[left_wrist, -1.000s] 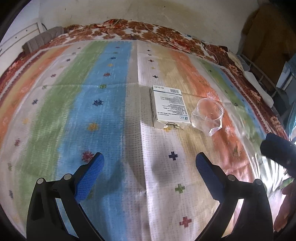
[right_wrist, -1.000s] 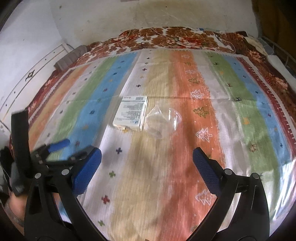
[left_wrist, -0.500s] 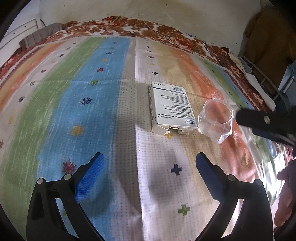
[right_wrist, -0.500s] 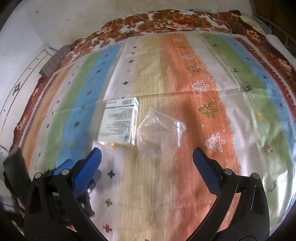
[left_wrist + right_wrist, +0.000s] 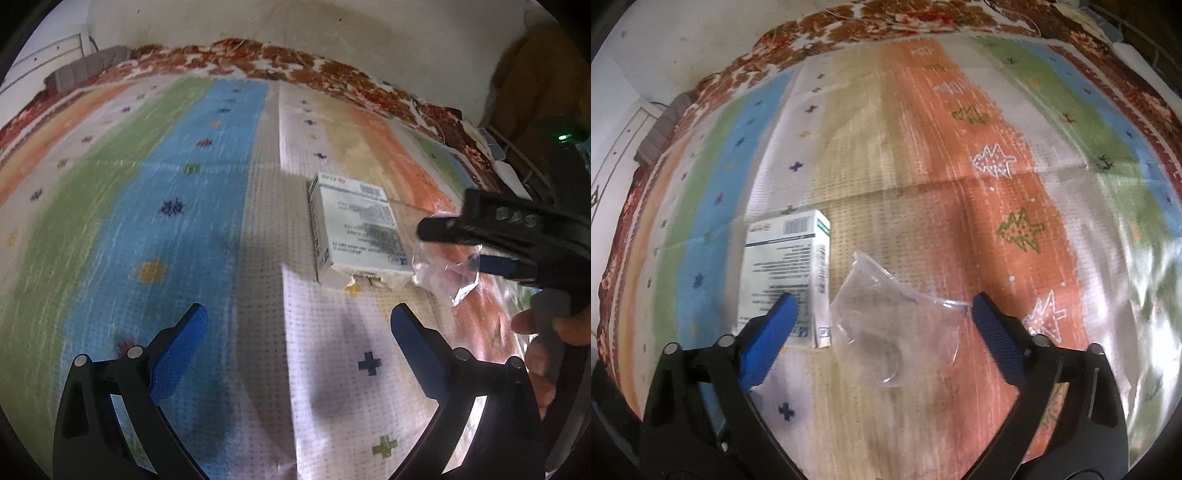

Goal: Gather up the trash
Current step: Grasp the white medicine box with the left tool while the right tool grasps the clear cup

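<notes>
A white cardboard box (image 5: 356,229) with printed text and a barcode lies flat on the striped mat; it also shows in the right wrist view (image 5: 786,280). A crumpled clear plastic cup (image 5: 897,325) lies just right of the box, also in the left wrist view (image 5: 443,273). My right gripper (image 5: 882,332) is open, its blue pads straddling the cup, just above it. It appears from the side in the left wrist view (image 5: 491,243). My left gripper (image 5: 299,350) is open and empty, short of the box.
The striped woven mat (image 5: 184,206) covers a bed with a floral cover (image 5: 295,70) against a wall. A grey folded cloth (image 5: 85,70) lies at the far left corner. A metal rail (image 5: 517,162) and dark clothing stand at the right.
My right gripper has moved forward and down over the clear cup, now between its pads. My left gripper has moved closer to the box. Both stay open.
</notes>
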Available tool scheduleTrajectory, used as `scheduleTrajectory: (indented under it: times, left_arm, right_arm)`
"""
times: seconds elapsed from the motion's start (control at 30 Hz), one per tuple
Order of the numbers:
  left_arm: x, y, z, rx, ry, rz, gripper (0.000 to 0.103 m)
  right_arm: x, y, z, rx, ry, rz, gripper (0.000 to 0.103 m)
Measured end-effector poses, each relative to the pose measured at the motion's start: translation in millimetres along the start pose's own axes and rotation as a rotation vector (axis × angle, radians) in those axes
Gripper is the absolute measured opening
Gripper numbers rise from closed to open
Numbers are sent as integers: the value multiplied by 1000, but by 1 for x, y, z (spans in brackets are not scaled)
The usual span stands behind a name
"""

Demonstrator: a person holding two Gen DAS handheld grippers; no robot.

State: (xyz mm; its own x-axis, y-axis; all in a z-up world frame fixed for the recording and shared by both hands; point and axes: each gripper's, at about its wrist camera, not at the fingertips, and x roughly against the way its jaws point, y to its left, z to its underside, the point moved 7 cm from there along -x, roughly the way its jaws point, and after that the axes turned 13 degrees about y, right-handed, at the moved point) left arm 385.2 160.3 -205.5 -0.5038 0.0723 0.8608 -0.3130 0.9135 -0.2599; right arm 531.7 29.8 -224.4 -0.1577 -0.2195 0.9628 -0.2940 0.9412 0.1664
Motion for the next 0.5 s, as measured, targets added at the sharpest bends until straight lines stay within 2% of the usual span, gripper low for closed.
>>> scheduleTrajectory:
  times: [0.13,0.23,0.5]
  left_arm:
    - [-4,-4,-2,-1,0,9,97]
    - [-8,-13,-6,-26,5,17,97]
    - [-21,-31,-15,-63,2,-22,97]
  right_arm:
    - [-5,-6,-2,-2,5,23,77]
    - [-8,-14,-2,-15,6,9,72]
    - [-7,-33,-1,-25,6,-17,71]
